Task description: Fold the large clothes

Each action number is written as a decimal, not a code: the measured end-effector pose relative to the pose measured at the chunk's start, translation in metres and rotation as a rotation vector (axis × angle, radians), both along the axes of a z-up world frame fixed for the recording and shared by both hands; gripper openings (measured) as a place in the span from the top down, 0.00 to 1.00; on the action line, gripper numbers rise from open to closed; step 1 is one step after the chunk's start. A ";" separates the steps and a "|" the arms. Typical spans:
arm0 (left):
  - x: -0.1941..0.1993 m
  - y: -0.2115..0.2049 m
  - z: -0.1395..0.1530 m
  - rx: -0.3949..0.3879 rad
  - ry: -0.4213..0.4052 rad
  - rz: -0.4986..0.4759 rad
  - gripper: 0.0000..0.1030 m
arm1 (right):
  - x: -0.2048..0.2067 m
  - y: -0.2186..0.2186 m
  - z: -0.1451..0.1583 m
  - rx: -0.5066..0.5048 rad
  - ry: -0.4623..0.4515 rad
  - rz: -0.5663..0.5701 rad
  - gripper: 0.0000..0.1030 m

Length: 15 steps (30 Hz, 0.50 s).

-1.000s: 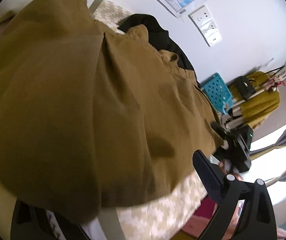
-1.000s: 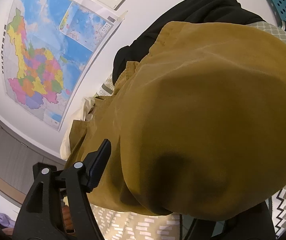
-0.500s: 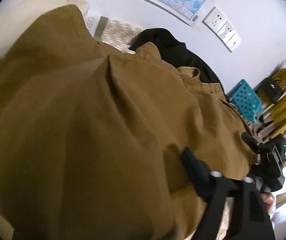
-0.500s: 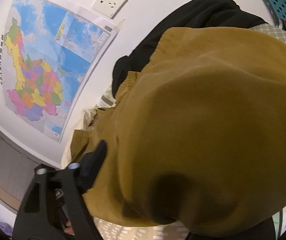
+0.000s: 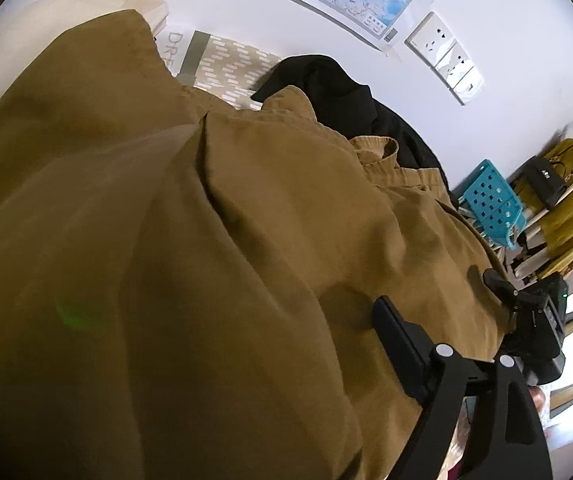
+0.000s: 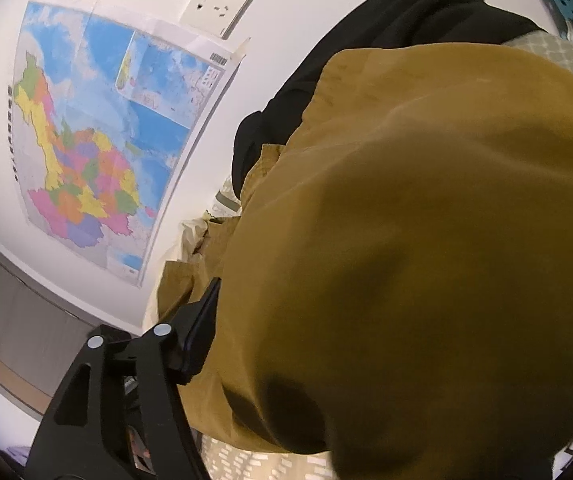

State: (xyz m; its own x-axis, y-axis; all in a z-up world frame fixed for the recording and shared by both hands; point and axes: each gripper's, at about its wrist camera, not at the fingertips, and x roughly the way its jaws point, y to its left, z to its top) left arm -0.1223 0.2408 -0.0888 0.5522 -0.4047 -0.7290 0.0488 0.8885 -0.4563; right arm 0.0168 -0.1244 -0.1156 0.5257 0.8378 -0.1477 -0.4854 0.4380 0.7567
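- Near both cameras, the garment drapes over the grippers (lifted, probably to fold).
- Left gripper: jaws just opening, grip unclear.
- Right gripper: likewise unclear.

A large mustard-brown garment lies bunched and creased over the patterned bed cover.
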 end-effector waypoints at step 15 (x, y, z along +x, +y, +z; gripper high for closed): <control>-0.038 0.018 0.061 -0.045 -0.129 -0.056 0.75 | -0.055 -0.016 0.046 -0.006 -0.182 0.036 0.81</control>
State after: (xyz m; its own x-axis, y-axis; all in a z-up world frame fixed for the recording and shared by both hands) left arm -0.1598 0.2586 -0.0280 0.6157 -0.4681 -0.6339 0.1586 0.8616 -0.4821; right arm -0.0382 -0.1401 -0.0696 0.5143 0.8557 -0.0575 -0.6294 0.4222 0.6524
